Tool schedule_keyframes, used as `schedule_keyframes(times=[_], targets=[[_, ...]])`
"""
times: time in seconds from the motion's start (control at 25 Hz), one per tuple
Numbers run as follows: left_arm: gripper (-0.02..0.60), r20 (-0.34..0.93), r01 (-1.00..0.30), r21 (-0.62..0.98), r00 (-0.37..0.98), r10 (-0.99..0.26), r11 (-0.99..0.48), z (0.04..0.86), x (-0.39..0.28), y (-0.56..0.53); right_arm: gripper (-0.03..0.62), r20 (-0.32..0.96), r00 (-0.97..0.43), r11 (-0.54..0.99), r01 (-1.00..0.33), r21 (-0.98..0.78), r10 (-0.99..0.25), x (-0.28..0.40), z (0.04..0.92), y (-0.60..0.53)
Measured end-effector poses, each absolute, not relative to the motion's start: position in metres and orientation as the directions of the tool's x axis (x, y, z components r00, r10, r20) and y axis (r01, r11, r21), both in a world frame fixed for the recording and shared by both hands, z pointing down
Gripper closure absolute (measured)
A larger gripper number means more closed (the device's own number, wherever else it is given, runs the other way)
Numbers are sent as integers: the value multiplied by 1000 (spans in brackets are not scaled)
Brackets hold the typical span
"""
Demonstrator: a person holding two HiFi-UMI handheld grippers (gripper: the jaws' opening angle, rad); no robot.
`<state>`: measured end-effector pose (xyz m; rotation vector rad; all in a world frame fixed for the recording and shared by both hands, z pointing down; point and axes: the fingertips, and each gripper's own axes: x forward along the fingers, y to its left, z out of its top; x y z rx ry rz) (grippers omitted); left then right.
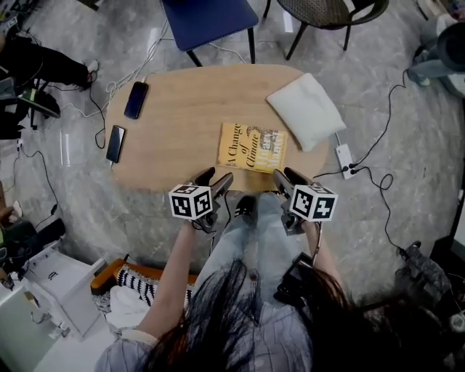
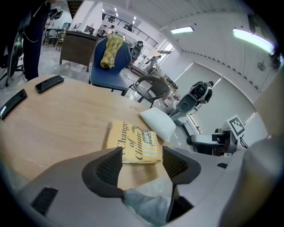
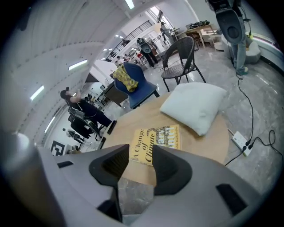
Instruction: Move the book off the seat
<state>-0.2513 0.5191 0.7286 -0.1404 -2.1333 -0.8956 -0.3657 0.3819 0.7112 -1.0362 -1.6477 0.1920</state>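
The oval wooden surface (image 1: 182,102) fills the middle of the head view. It sits low in front of the person, which may be why the task calls it a seat, though we cannot tell for certain, since its legs are hidden beneath it. The blue chair (image 1: 208,19) and the dark woven chair (image 1: 327,11) behind it are cut off by the top edge.

The white pillow (image 1: 306,110) lies toward the right end, just beside the yellow book (image 1: 252,147), which rests flat with its cover up near the person's edge of the surface. That puts it directly ahead of both grippers, an easy reach for either.

The left gripper (image 1: 216,176) and right gripper (image 1: 288,174) hover above the near edge, angled down at the book. Both sets of jaws are released and grasp nothing. The left pair stands wider and the right pair narrower (only floor and trouser fabric show through the gaps). We judge neither is touching the book — in each gripper view it lies clear beyond the tips, with the bottom edge of the cover masked by the jaws.

Two dark phones (image 1: 136,99) (image 1: 115,143) lie at the far left end, well apart from the book, and a power strip (image 1: 344,158) sits on the floor to the right.
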Motion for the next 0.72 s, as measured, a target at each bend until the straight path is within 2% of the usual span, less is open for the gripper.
schedule_keyframes(times=[0.4, 0.72], targets=[[290, 600, 302, 575, -787, -141, 760, 618, -230, 507, 461, 611, -163, 598, 505, -623, 775, -350, 594, 360], [327, 547, 225, 559, -823, -151, 798, 553, -218, 503, 479, 556, -238, 589, 510, -626, 797, -330, 522, 352]])
